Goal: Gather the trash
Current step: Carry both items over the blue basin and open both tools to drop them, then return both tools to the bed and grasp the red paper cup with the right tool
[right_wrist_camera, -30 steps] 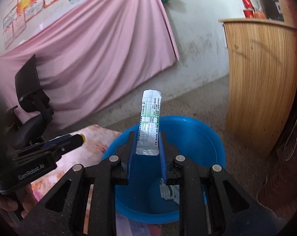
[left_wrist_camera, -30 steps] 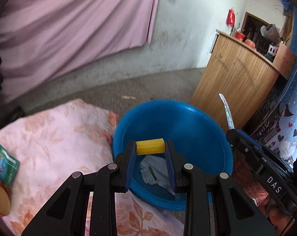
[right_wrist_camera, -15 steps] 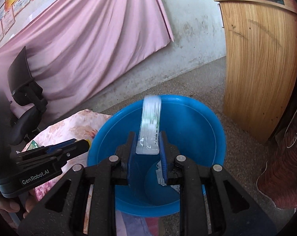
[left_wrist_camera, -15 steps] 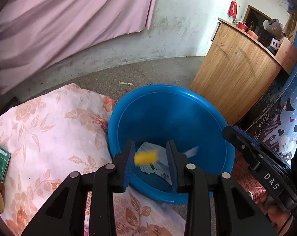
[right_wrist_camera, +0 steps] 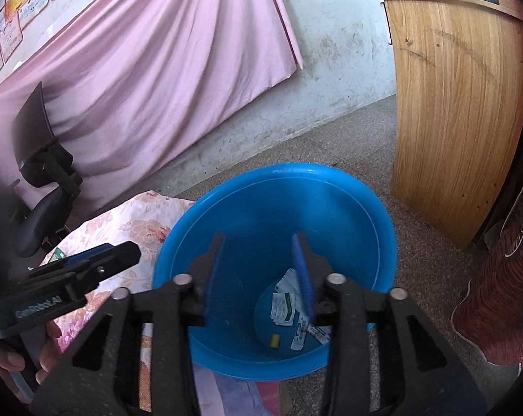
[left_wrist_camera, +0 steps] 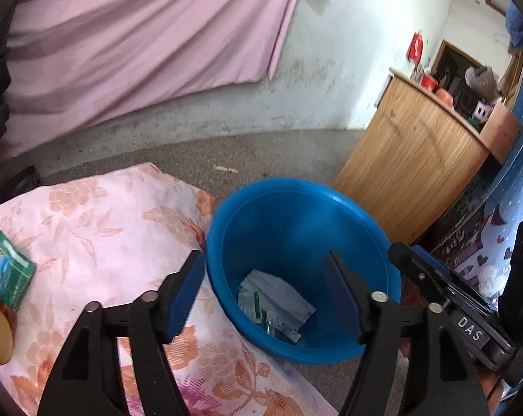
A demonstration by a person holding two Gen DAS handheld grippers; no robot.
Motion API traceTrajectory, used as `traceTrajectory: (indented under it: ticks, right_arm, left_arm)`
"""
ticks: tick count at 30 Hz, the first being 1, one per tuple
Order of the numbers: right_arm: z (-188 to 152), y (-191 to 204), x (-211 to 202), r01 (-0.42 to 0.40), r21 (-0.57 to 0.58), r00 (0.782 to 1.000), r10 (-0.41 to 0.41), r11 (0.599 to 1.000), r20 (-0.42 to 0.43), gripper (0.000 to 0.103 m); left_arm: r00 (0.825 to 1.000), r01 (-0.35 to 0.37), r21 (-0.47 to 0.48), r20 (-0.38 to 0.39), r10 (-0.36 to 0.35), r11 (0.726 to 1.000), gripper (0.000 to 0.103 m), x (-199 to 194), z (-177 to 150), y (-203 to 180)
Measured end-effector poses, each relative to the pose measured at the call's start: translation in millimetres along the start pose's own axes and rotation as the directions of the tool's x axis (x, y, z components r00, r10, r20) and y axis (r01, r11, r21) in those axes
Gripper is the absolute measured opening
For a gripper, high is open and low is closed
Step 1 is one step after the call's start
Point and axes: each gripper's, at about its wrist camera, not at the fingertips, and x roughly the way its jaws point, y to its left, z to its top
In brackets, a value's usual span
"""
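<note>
Hovering spread over the blue tub, tongs labelled "DAS" and "GenRobot.AI"

A glossy, smooth blue plastic basin sits by a wood-grain cabinet, floral cloth, draped pink fabric and rough speckled floor.

In the left wrist view the basin sits on the floor at centre, wrappers lying in its bottom, with the bed touching its left side and the cabinet behind it at right. A packet lies on the bed at the far left edge. The curtain fills the upper left, hanging on the wall behind the floor.
</note>
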Motion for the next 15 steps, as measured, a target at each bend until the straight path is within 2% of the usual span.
traceTrajectory:
  ticks: [2, 4, 5, 7, 12, 15]
  right_arm:
    - [1.8, 2.5, -5.4, -0.005, -0.001, 1.0, 0.006, 1.0, 0.019, 0.083]
    - [2.6, 5.6, -10.7, -0.013, -0.003, 0.999, 0.013, 1.0, 0.038, 0.092]
    - [2.8, 7.2, -13.2, -0.022, -0.002, 0.999, 0.022, 1.0, 0.046, 0.097]
    - [4.4, 8.5, -18.5, -0.061, 0.006, 0.996, 0.06, 0.998, 0.069, 0.102]
    - [9.5, 15.4, -37.1, -0.129, 0.008, 0.98, 0.126, 0.992, 0.153, 0.103]
    - [11.0, 22.7, -45.9, -0.145, -0.001, 0.971, 0.142, 0.989, 0.193, 0.103]
  left_arm:
    - [0.999, -0.001, -0.014, 0.038, 0.002, 1.0, 0.082, -10.6, -0.2, 4.6]
    - [0.997, 0.001, -0.022, 0.074, 0.001, 1.0, 0.083, -22.6, -1.0, 9.3]
    - [0.996, -0.007, -0.021, 0.088, 0.009, 1.0, 0.089, -28.0, -1.1, 10.9]
    - [0.992, -0.035, -0.02, 0.123, 0.038, 0.999, 0.1, -39.5, -1.6, 13.2]
    - [0.972, -0.076, -0.027, 0.221, 0.081, 0.997, 0.101, -72.8, -5.8, 21.4]
    - [0.954, -0.114, -0.028, 0.275, 0.117, 0.993, 0.101, -91.9, -8.3, 25.4]
